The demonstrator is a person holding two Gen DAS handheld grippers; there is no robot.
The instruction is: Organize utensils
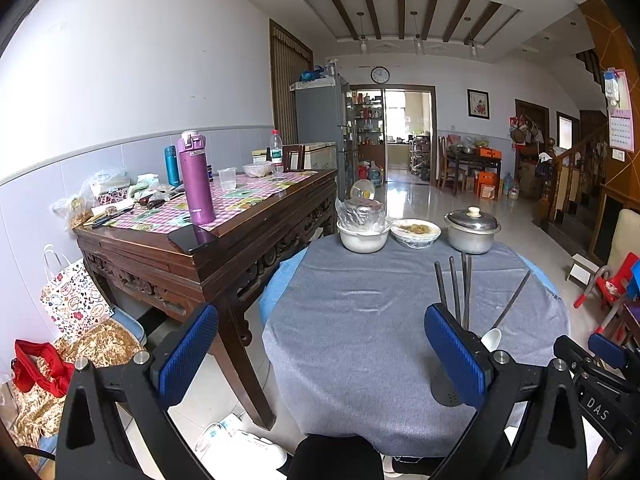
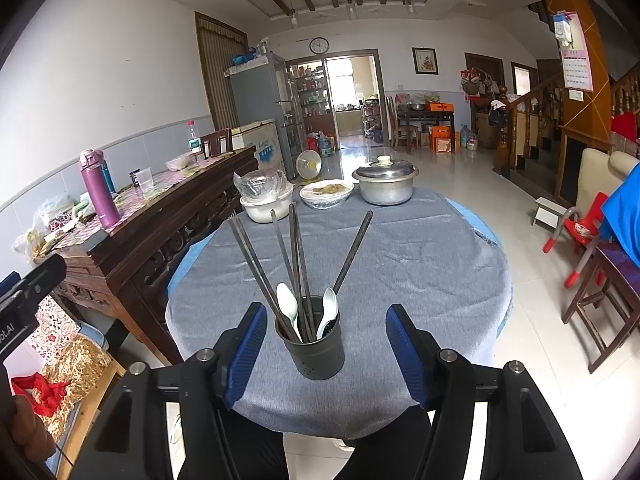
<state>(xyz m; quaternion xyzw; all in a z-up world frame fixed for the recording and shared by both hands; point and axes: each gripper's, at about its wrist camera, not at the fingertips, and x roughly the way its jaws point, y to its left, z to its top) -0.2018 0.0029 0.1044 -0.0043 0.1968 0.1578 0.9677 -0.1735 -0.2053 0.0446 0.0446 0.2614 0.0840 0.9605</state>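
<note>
Grey cloth covers the round table [image 2: 400, 264] you are working at, and the utensil holder [image 2: 316, 350] stands close to its near edge, with chopsticks [image 2: 294, 264] and two white spoons [image 2: 287, 306] already standing in it. At the far edge sit a white bowl [image 2: 266, 208], a covered dish [image 2: 326, 194] and a lidded pot [image 2: 386, 186], well apart from the holder.

Your main risk, as I judge it, is that the holder looks top-heavy: the long chopsticks fan outward and one leans far to the right. If you brush those tips with a finger, the holder could tip toward the near edge and spill onto the floor. The loose cloth could also drag the holder if you catch it.

Your right gripper [image 2: 326, 354] is spread wide, grasping nothing, its blue pads [image 2: 404, 354] on either side of the holder but clear of it, aimed level across the table. Your left gripper [image 1: 320, 354] is likewise spread and empty, hanging over the near left edge of the table; its right pad partly hides the holder [image 1: 450, 394] from that camera. From the left camera you can see the right gripper low at the right side.

No loose utensils show on the cloth, so the sorting looks close to done.
</note>
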